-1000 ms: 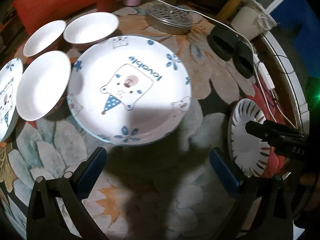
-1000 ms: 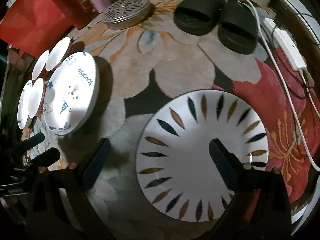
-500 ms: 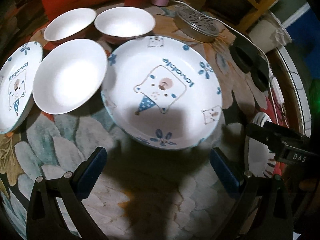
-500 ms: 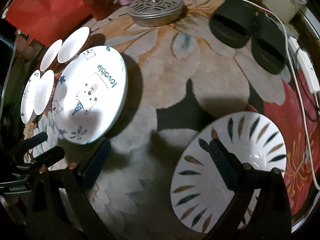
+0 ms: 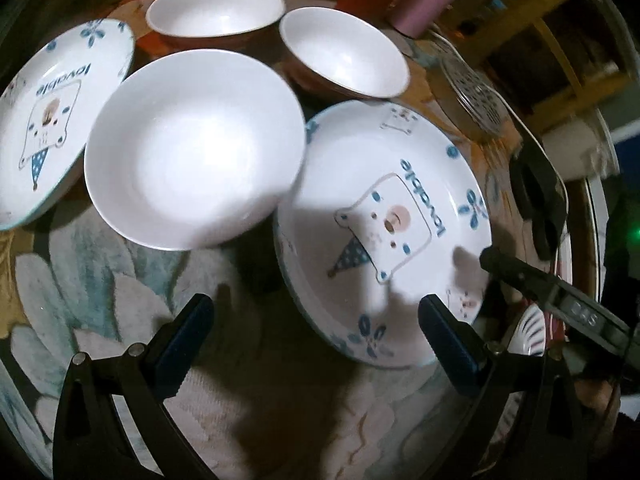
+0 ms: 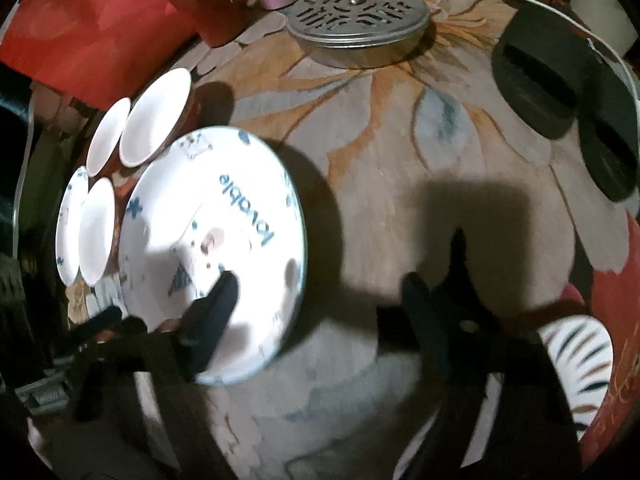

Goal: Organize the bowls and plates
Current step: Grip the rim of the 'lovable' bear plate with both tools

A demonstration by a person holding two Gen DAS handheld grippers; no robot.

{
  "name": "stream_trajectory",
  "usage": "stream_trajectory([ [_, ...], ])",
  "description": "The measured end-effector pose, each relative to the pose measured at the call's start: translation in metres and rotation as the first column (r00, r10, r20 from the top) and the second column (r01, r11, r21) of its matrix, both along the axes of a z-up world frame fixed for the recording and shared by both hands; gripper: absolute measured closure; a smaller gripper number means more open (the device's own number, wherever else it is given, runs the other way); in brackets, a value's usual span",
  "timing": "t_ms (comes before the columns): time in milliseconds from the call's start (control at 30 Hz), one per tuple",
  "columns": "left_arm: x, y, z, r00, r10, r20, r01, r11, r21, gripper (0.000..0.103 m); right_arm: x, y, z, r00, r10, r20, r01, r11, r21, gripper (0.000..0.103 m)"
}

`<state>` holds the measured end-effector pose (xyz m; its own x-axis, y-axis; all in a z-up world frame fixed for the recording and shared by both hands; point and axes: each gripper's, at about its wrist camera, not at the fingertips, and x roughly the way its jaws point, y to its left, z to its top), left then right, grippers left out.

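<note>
Item: glazed ceramic tableware on a floral rug, two grippers standing over it, nothing yet taken up.

We list a large "lovable" bear plate (image 5: 384, 236), a second bear plate (image 5: 48, 120) at far left, a plain white bowl (image 5: 192, 148) between them, two brown-sided bowls (image 5: 216, 8) behind, and a leaf-pattern plate (image 6: 576, 364) apart at right. We judge all stiff, slick, breakable and fairly heavy; take by the rim. Left gripper (image 5: 312, 332) is wide open and empty; right gripper (image 6: 320, 296) likewise, one finger over the large plate.
</note>
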<state>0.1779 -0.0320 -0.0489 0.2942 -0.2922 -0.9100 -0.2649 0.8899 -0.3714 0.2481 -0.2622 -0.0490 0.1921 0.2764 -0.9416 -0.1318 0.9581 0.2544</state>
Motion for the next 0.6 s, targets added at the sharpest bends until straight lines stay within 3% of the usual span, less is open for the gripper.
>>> stream_trajectory([
  [67, 0.003, 0.003, -0.003, 1.0, 0.03, 0.001, -0.03, 1.0, -0.006, 0.006, 0.011, 0.003, -0.006, 1.0, -0.012, -0.021, 0.012, 1.0, 0.01, 0.038],
  [133, 0.005, 0.006, -0.006, 0.998, 0.056, -0.003, -0.056, 0.998, -0.009, 0.018, 0.018, 0.006, -0.012, 0.999, -0.016, -0.043, 0.017, 1.0, 0.021, 0.048],
  [200, 0.006, 0.008, -0.009, 0.998, 0.07, -0.009, -0.07, 0.997, -0.014, 0.024, 0.024, 0.012, -0.019, 0.998, -0.002, -0.064, 0.003, 1.0, 0.02, 0.068],
  [233, 0.007, 0.008, -0.012, 0.997, 0.071, -0.008, -0.071, 0.997, -0.022, 0.031, 0.025, 0.015, -0.022, 0.997, 0.008, -0.072, -0.008, 1.0, 0.009, 0.073],
  [267, 0.008, 0.007, -0.013, 0.998, 0.065, -0.011, -0.066, 0.998, -0.023, 0.048, 0.025, 0.017, -0.023, 0.997, 0.017, -0.076, -0.015, 1.0, 0.018, 0.077],
  [300, 0.009, 0.005, -0.015, 0.999, 0.048, -0.019, -0.049, 0.999, -0.019, 0.059, 0.023, 0.018, -0.023, 0.997, 0.022, -0.076, -0.021, 1.0, 0.018, 0.081],
  [400, 0.008, 0.001, -0.017, 1.0, -0.001, -0.011, 0.001, 1.0, -0.02, 0.078, 0.016, 0.028, -0.019, 0.996, 0.067, -0.059, -0.068, 0.998, -0.013, 0.085],
  [600, 0.002, -0.001, -0.013, 0.998, -0.066, 0.012, 0.066, 0.998, 0.02, 0.081, -0.004, 0.021, -0.02, 0.994, 0.062, -0.093, -0.061, 0.998, 0.02, 0.088],
])
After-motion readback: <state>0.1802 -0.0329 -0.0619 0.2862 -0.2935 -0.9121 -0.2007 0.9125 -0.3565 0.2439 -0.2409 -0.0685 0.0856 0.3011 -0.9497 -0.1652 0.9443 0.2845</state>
